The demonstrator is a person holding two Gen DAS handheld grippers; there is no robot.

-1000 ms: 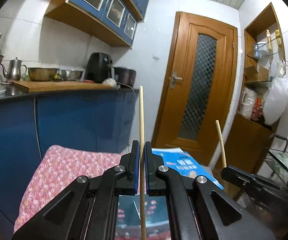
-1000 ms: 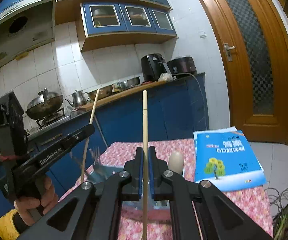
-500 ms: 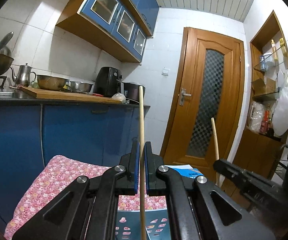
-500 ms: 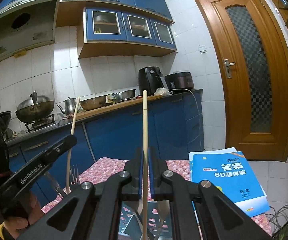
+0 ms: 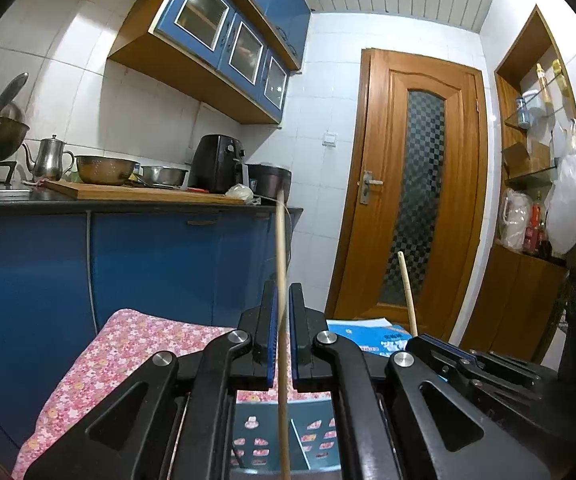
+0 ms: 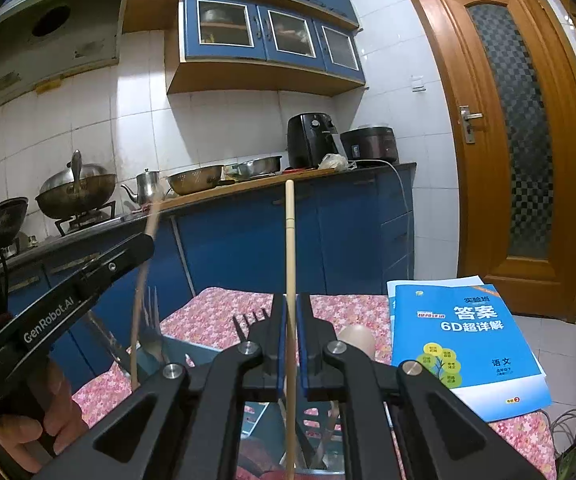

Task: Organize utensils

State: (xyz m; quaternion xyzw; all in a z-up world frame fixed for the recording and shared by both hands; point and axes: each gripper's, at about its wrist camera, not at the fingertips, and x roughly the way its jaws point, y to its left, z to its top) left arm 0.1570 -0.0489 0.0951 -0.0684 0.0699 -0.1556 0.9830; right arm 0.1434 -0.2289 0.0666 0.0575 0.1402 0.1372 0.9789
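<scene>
**Wooden chopsticks, one per gripper, poised over the utensil holder**

Wooden, pale and slim: one chopstick (image 5: 282,320) pinched upright between the nearly closed jaws of the left gripper (image 5: 282,338), tip rising well above the fingers, lower end running down out of view toward a blue-green holder (image 5: 320,436) patterned with small motifs. Same story on the right: right gripper (image 6: 291,344) closed to a narrow slit on a second chopstick (image 6: 290,264), also upright, shaft passing down between the pads toward the container below.

Seen from the right wrist view: left-hand chopstick slightly blurred, standing just beside a fork (image 6: 152,320) already upright in the holder; another fork (image 6: 252,322) and a rounded beige spoon end (image 6: 356,338) poking up just behind the right fingers. Pink floral cloth (image 6: 223,312) under everything, blue workbook (image 6: 468,344) lying to the right on the same cloth.

Step in hand, by the look of it: lowering both chopsticks into the holder alongside the forks. Whether either lower tip has reached the bottom, impossible to tell; the gripper bodies hide it.

Next move, as a judgement: keep both sticks vertical, ease down until seated, then widen the jaws just enough to release without flicking the sticks sideways against the forks.
</scene>
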